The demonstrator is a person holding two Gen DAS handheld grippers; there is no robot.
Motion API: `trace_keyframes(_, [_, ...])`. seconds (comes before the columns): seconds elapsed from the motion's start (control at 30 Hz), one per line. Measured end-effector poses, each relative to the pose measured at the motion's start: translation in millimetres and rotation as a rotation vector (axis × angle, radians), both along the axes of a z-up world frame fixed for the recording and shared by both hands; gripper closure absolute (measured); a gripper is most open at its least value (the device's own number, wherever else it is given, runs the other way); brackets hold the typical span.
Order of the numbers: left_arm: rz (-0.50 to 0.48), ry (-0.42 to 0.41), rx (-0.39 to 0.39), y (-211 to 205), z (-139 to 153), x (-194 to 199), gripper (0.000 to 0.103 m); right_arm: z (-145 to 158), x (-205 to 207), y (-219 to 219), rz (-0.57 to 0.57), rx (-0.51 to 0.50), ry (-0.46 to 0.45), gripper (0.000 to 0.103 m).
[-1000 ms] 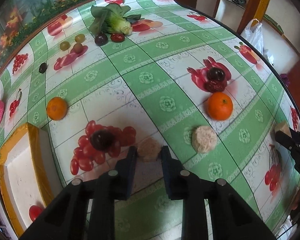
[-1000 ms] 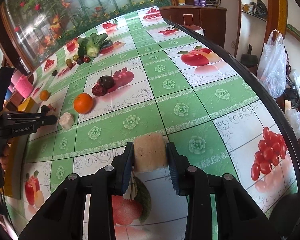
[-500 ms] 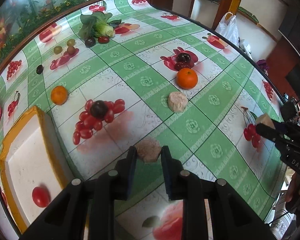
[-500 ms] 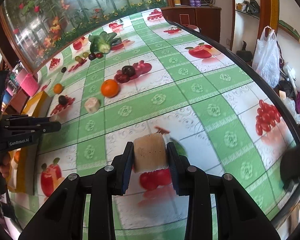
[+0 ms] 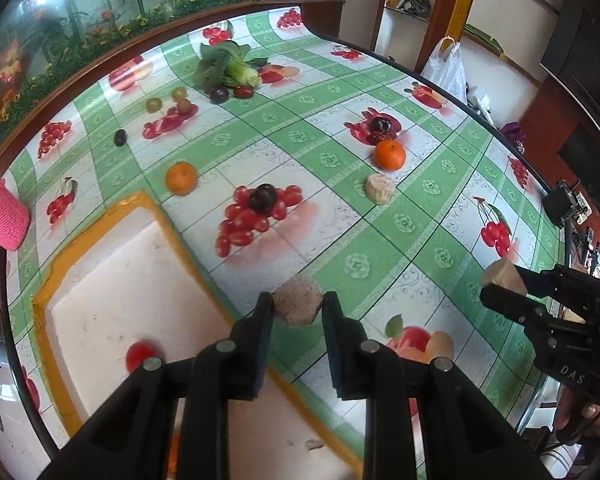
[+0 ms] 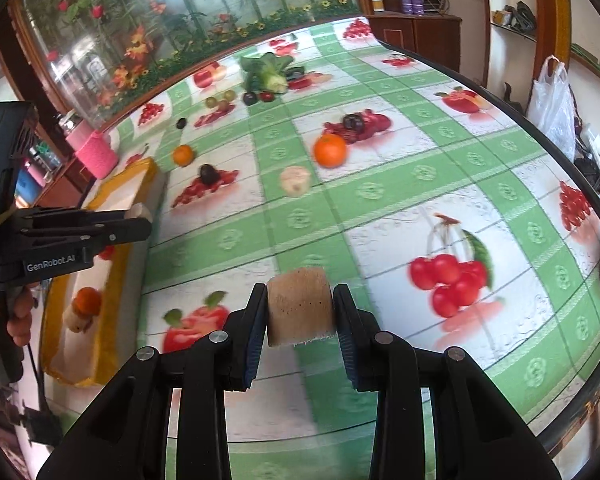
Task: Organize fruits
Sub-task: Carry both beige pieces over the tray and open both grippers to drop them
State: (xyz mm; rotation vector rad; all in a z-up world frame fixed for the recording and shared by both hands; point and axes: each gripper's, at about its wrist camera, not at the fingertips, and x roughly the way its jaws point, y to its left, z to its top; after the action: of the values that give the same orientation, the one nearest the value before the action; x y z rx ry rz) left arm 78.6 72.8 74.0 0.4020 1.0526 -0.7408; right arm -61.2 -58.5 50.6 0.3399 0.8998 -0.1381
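Observation:
My left gripper (image 5: 298, 308) is shut on a round beige fruit piece (image 5: 299, 305), held above the right edge of the white tray with yellow rim (image 5: 100, 280). A red fruit (image 5: 139, 355) lies in the tray. My right gripper (image 6: 300, 312) is shut on a tan cylindrical fruit piece (image 6: 300, 306), raised over the table near its front edge. It also shows in the left wrist view (image 5: 504, 280). On the table lie two oranges (image 5: 389, 155) (image 5: 181, 177), a beige piece (image 5: 379, 188) and a dark plum (image 5: 262, 198).
A bok choy (image 5: 228, 66) with dark plums, grapes (image 5: 168, 100) and a red fruit lies at the far side. A pink knitted holder (image 5: 4, 216) stands left of the tray. A plastic bag (image 5: 446, 64) hangs beyond the table's right edge.
Both grippers rose and pulled back from the table with their pieces. The left gripper moved left, over the tray's edge; the right one moved toward the table's front.

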Motion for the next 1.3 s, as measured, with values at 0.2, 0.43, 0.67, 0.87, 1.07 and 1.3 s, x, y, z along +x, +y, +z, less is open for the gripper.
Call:
trace_keyframes(0.2, [0.044, -0.02, -0.009, 34, 6, 9, 0.075, 12, 18, 41, 0.083, 0.011, -0.018, 0.071])
trace_keyframes(0.43, [0.122, -0.02, 0.003, 77, 2, 28, 0.075, 23, 39, 91, 0.204, 0.025, -0.039, 0.071])
trace_keyframes(0.67, [0.209, 0.038, 0.01, 110, -18, 48, 0.075, 17, 53, 137, 0.328, 0.039, -0.022, 0.071])
trace_keyframes(0.87, [0.263, 0.075, 0.021, 126, -35, 56, 0.075, -2, 58, 171, 0.442, 0.034, 0.038, 0.071])
trace_keyframes(1.07, [0.29, 0.099, 0.044, 137, -49, 60, 0.075, -19, 62, 184, 0.484, 0.011, 0.084, 0.071])
trace_keyframes(1.3, [0.302, 0.1, 0.055, 139, -54, 61, 0.075, -27, 68, 185, 0.492, -0.018, 0.111, 0.071])
